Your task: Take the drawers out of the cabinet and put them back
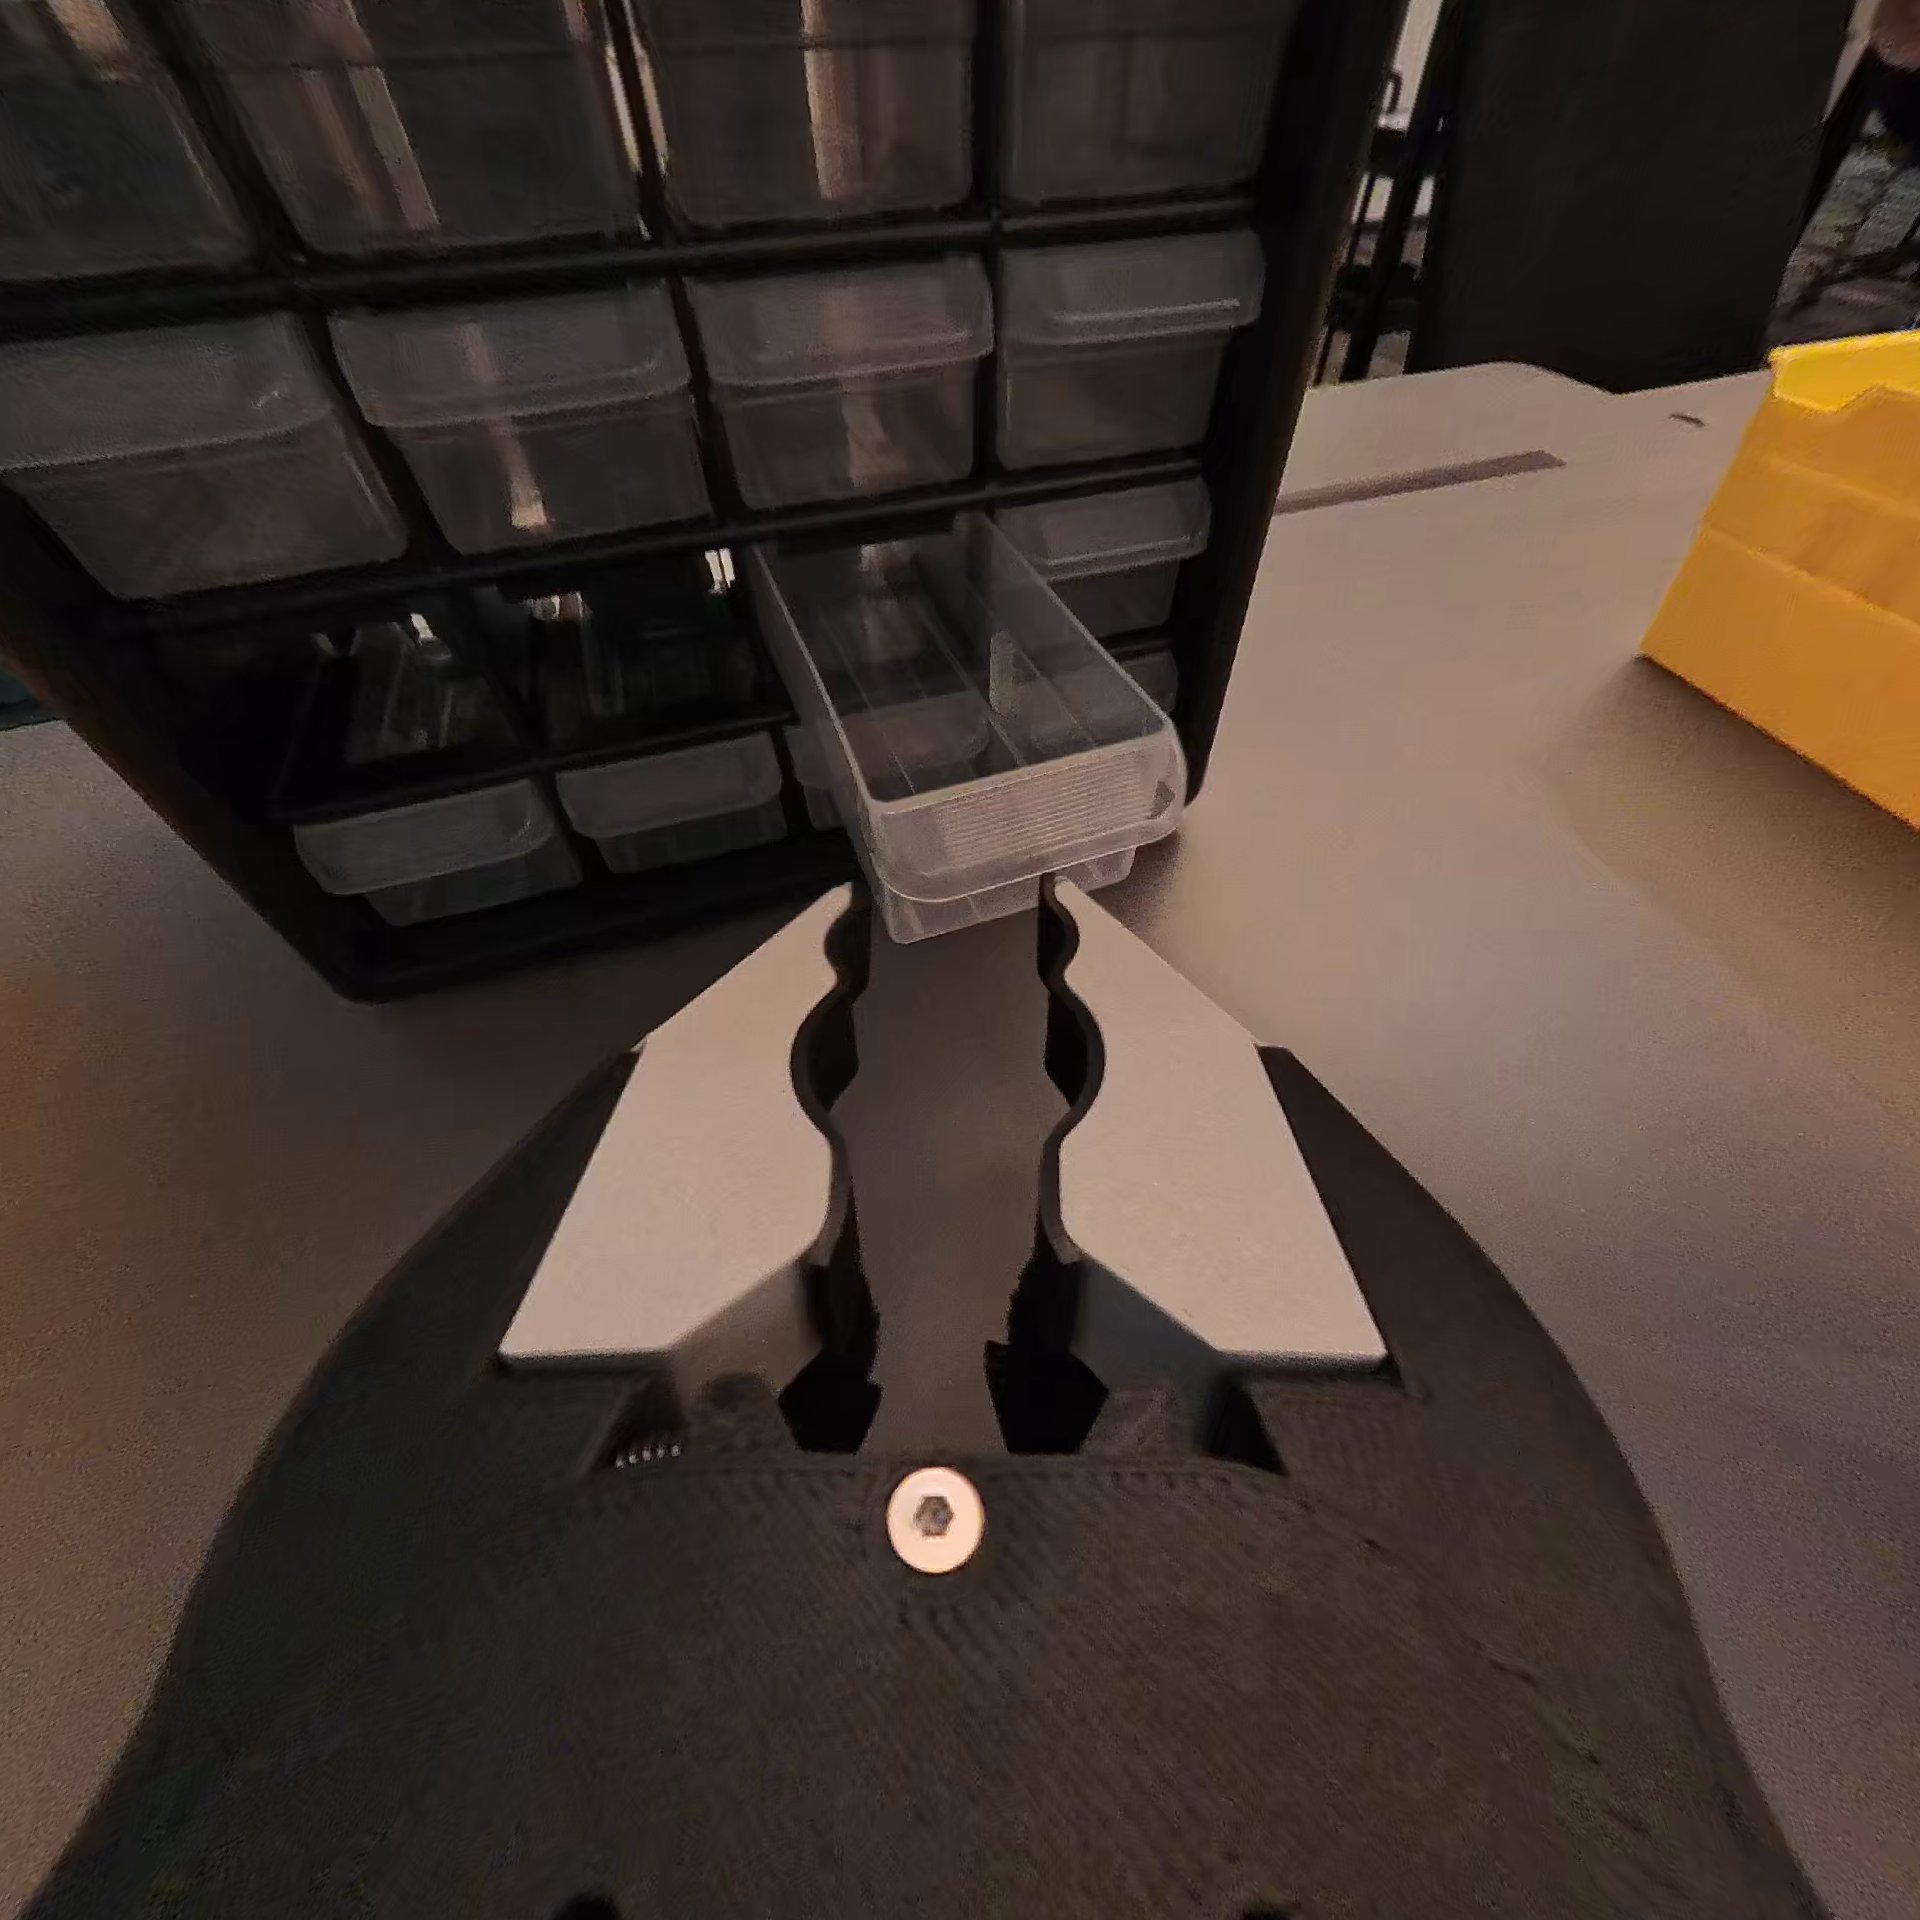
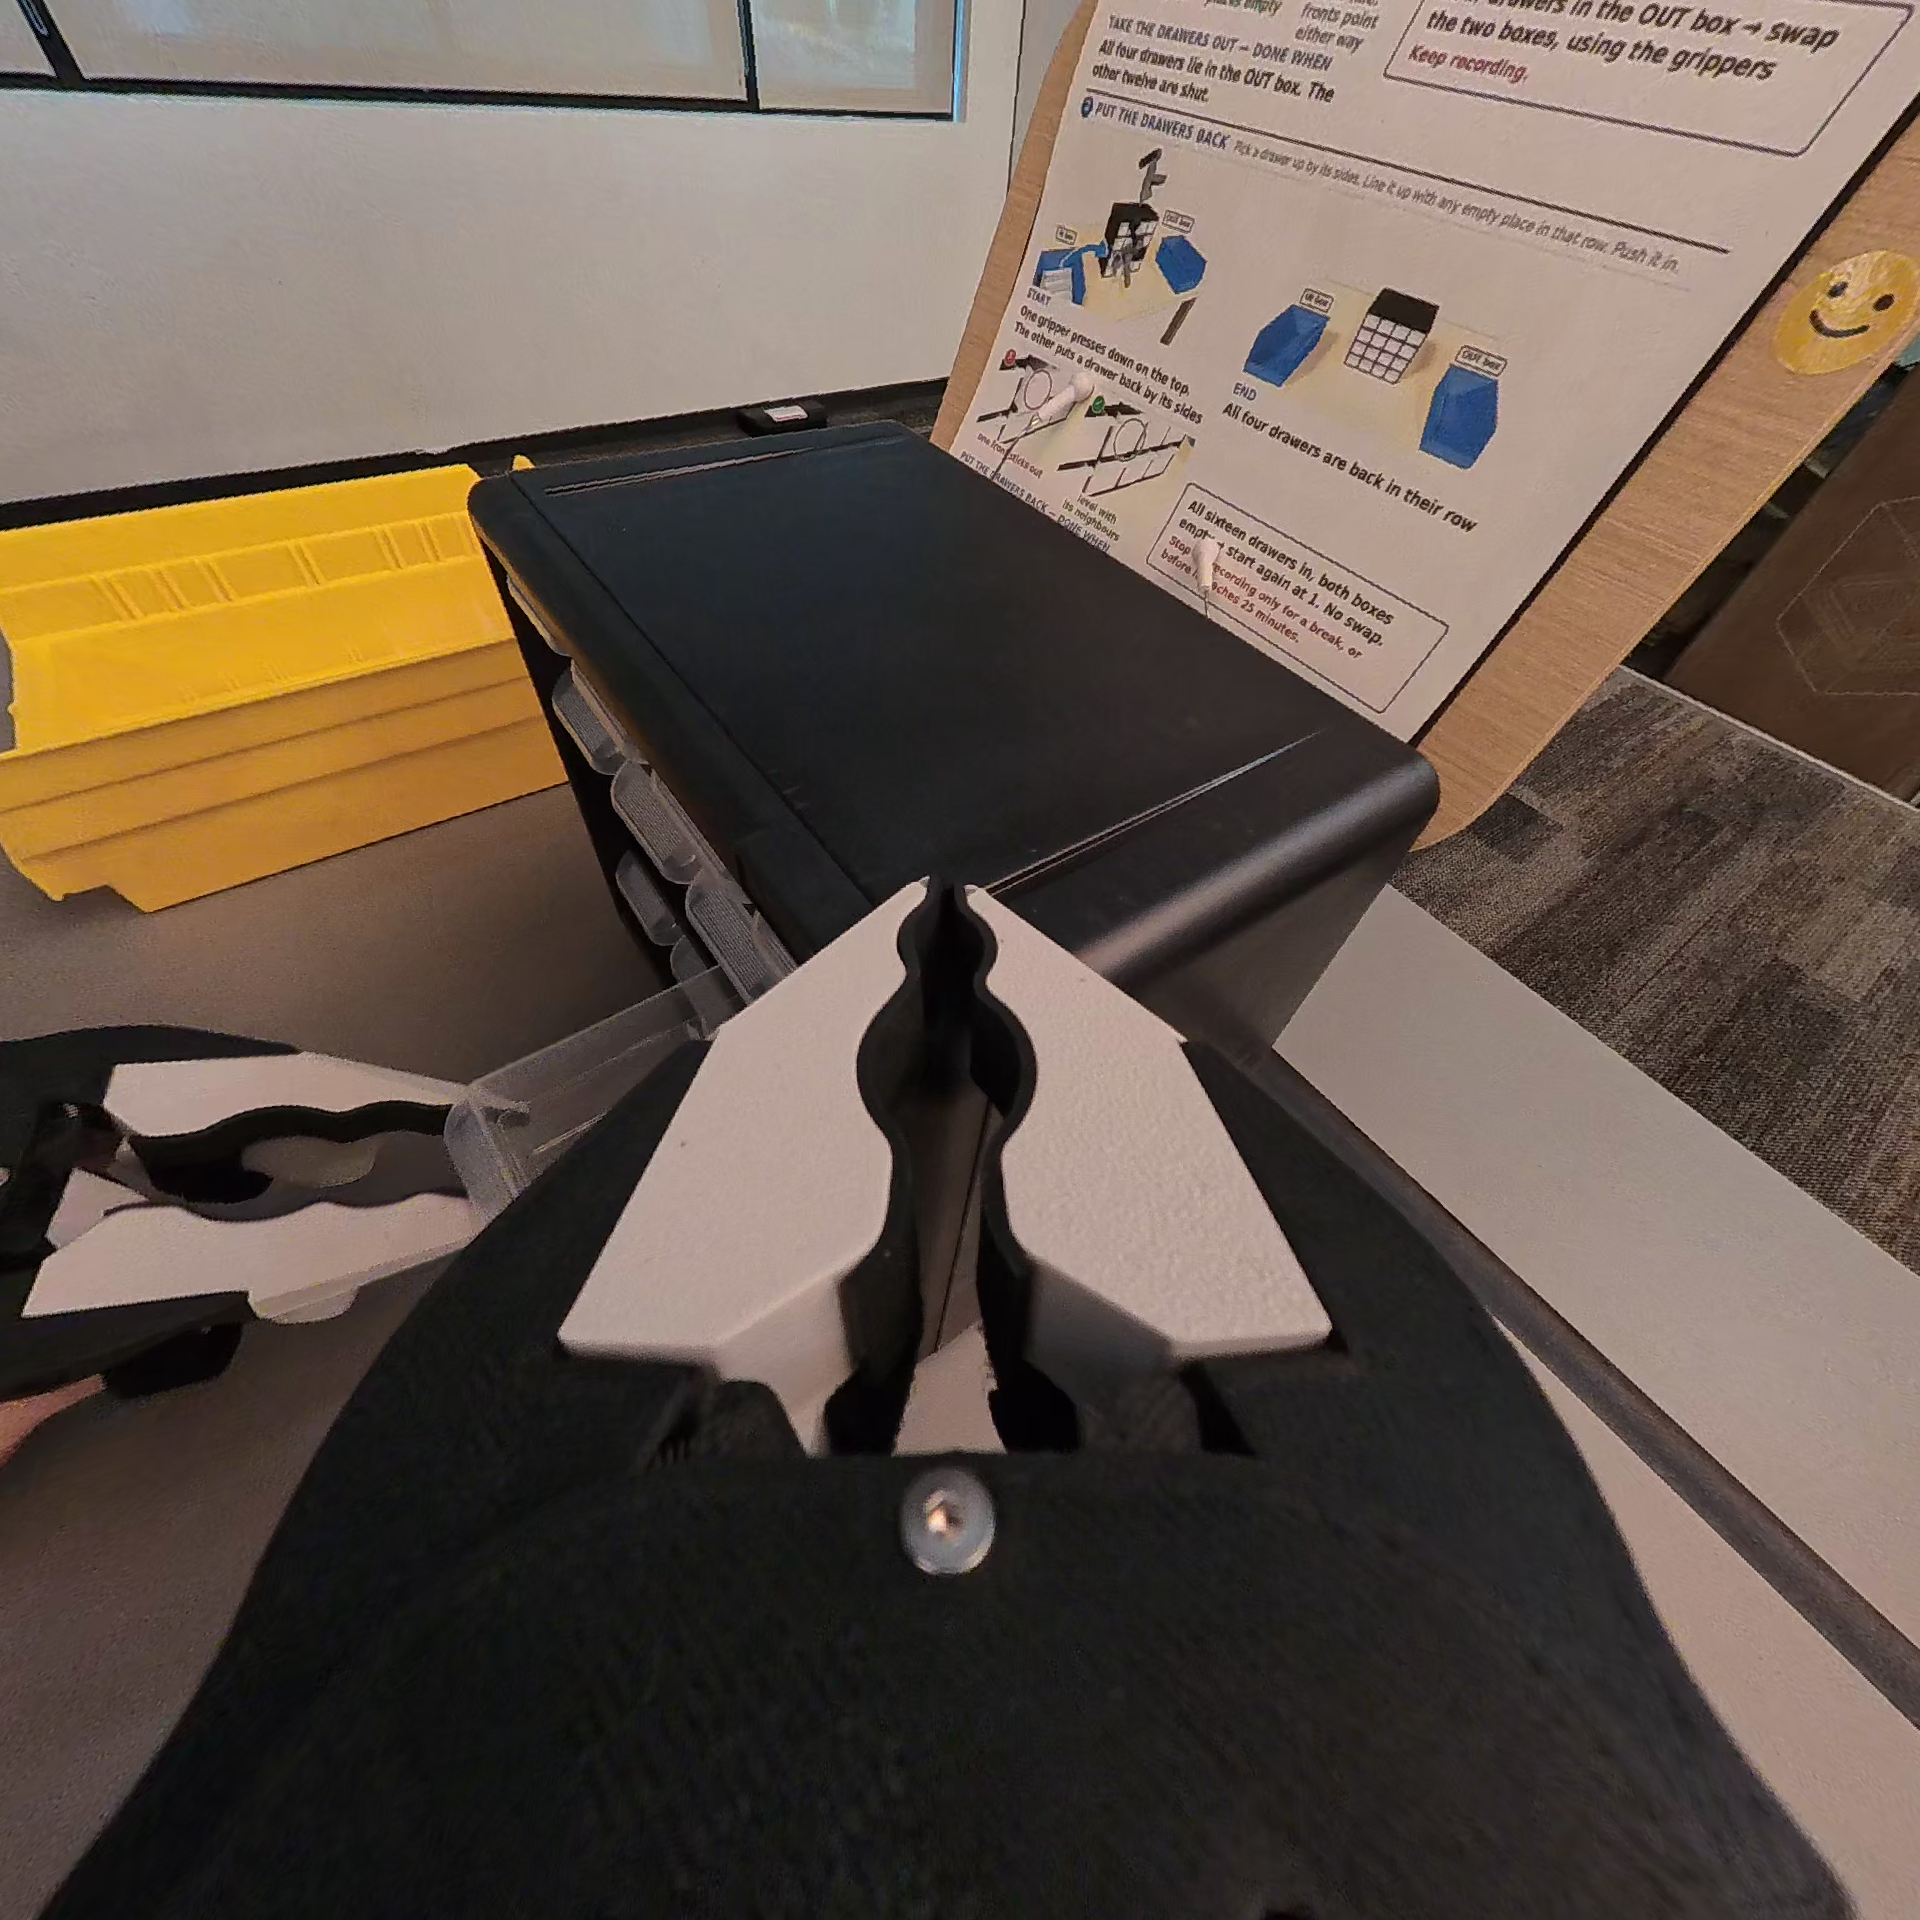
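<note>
A black cabinet (image 1: pixel 1288 312) with clear drawers stands on the grey table. One clear drawer (image 1: pixel 977 707) in the third row sticks far out of its slot. My left gripper (image 1: pixel 954 902) is closed on the handle lip at this drawer's front, one fingertip on each side. Two slots (image 1: pixel 520 665) left of it are dark and empty. In the right wrist view my right gripper (image 2: pixel 945 896) is shut and empty, its tips resting on the cabinet top (image 2: pixel 935 644) near the front edge. The left gripper (image 2: pixel 457 1164) and the drawer (image 2: pixel 603 1049) also show there, lower left.
A yellow bin (image 1: pixel 1808 582) stands on the table right of the cabinet. The right wrist view shows a yellow bin (image 2: pixel 260 675) beyond the cabinet. An instruction poster on a board (image 2: pixel 1351 364) leans behind. The table edge (image 2: pixel 1621 1351) runs on the right, carpet beyond. Tip to tip, the grippers are about 20 cm apart. The black cabinet (image 1: pixel 1288 312) lies around 8 cm away from my right fingertips.
</note>
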Motion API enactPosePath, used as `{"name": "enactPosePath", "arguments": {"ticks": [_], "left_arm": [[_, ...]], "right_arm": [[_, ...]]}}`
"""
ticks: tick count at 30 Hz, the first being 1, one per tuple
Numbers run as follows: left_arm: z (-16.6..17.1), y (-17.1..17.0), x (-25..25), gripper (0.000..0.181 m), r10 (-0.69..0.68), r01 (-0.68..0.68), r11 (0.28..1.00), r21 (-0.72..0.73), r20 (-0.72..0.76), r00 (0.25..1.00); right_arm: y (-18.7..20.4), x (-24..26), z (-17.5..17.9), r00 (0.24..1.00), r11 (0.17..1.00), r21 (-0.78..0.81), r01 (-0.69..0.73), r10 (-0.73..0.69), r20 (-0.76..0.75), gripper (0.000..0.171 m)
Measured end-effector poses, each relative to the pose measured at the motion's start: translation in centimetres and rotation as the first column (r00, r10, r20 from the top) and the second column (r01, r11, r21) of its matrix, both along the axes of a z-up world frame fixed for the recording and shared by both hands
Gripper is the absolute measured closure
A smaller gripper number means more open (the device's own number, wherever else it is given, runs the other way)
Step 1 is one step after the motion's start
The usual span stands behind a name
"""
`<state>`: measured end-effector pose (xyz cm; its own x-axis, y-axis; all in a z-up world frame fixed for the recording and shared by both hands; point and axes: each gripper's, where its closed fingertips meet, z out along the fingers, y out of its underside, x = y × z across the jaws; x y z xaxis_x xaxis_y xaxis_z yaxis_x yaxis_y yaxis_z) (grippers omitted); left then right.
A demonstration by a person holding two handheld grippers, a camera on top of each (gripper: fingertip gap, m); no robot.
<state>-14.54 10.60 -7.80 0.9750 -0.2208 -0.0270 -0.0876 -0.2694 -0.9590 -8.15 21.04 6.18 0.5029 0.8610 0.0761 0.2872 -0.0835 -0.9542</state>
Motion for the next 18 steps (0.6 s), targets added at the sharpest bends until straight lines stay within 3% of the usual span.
{"name": "enactPosePath", "arguments": {"ticks": [1, 18], "left_arm": [[0.2, 0.2, -0.1, 0.153, -0.002, 0.002, 1.0, 0.005, 0.009, 1.0], [0.3, 6.0, -1.7, 0.165, 0.103, -0.102, 0.994, -0.038, 0.024, 0.994]], "right_arm": [[0.0, 0.0, 0.0, 1.0, 1.0, 0.0, 0.0, 0.0, -0.001, 0.171], [0.0, 0.0, 0.0, 1.0, 1.0, -0.004, -0.003, 0.003, -0.003, 0.171]]}}
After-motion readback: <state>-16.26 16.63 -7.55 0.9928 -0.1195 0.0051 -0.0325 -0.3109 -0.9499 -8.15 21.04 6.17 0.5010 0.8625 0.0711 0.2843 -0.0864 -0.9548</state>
